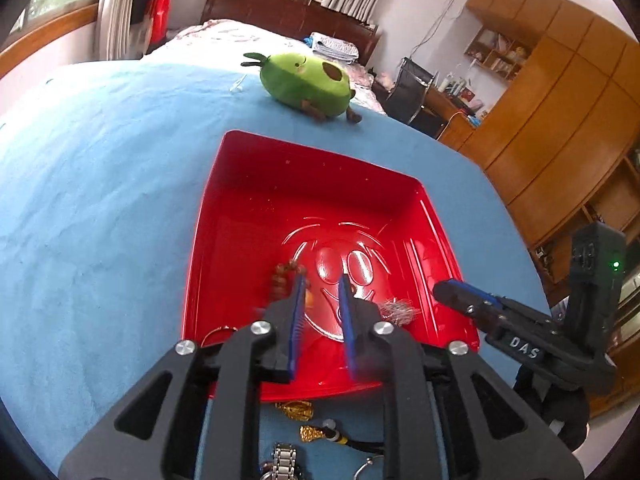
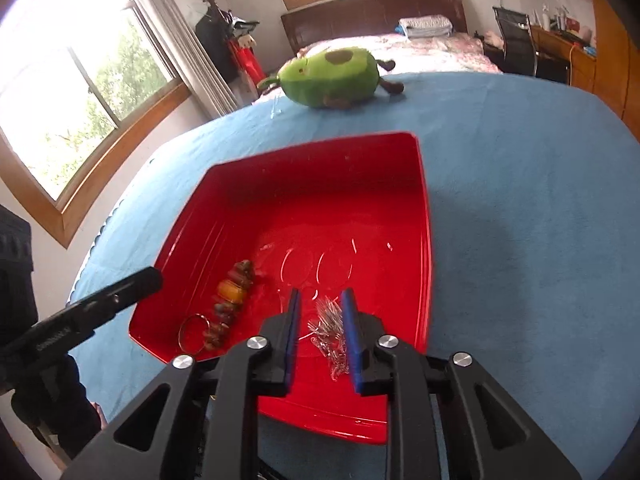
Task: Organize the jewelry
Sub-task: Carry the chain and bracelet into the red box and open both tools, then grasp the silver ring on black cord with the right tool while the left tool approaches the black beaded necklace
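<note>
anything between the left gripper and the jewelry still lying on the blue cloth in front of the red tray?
Nothing visible. The gold foil pieces, silver metal watch and silver ring lie on the blue cloth under the open left gripper, outside the red plastic tray's near rim.

We see both wrist views looking down and forward, close over the red tray (image 1: 400, 208) (image 2: 416, 200). Left view sits at its near left, right view at its near right. Both share the tray, blue cloth (image 1: 100, 200) (image 2: 520, 200), far avocado plush (image 1: 304, 84) (image 2: 328, 76).
</note>
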Motion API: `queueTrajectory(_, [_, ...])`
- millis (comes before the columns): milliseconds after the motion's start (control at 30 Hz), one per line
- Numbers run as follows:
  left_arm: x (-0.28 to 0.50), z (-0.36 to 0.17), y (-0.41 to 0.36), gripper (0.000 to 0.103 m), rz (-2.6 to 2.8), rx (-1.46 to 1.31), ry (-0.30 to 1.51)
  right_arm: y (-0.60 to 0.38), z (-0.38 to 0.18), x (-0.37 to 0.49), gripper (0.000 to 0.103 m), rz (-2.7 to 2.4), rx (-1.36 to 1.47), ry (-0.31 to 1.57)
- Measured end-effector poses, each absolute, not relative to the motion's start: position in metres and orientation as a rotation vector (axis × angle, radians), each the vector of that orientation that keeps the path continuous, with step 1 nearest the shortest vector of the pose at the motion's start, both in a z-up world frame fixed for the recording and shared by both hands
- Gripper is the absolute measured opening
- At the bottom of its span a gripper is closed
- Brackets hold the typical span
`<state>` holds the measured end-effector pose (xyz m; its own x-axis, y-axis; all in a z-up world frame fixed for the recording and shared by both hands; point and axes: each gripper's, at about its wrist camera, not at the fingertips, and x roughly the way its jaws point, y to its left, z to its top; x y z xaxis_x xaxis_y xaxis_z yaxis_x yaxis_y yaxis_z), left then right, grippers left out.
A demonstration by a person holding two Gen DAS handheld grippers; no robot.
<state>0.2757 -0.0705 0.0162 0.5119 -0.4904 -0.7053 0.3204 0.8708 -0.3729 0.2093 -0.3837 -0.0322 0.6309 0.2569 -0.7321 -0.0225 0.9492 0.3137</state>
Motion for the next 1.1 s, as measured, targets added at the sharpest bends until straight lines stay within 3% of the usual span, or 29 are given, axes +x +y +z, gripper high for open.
queueTrajectory(100, [0.263,0.027,-0.067,0.036,-0.473,-0.189,0.880,-0.384,-0.022,0.198,0.024,0.153,0.280,0.855])
queueTrajectory(267, [0.241,0.042,-0.065,0.041,-0.462,-0.154,0.845,-0.377,-0.011,0.182,0.024,0.142,0.247,0.831])
queueTrajectory(1100, [0.174,0.028,-0.041,0.042,-0.395,-0.005,0.897,-0.332,-0.029,0.131,0.024,0.281,0.167,0.924])
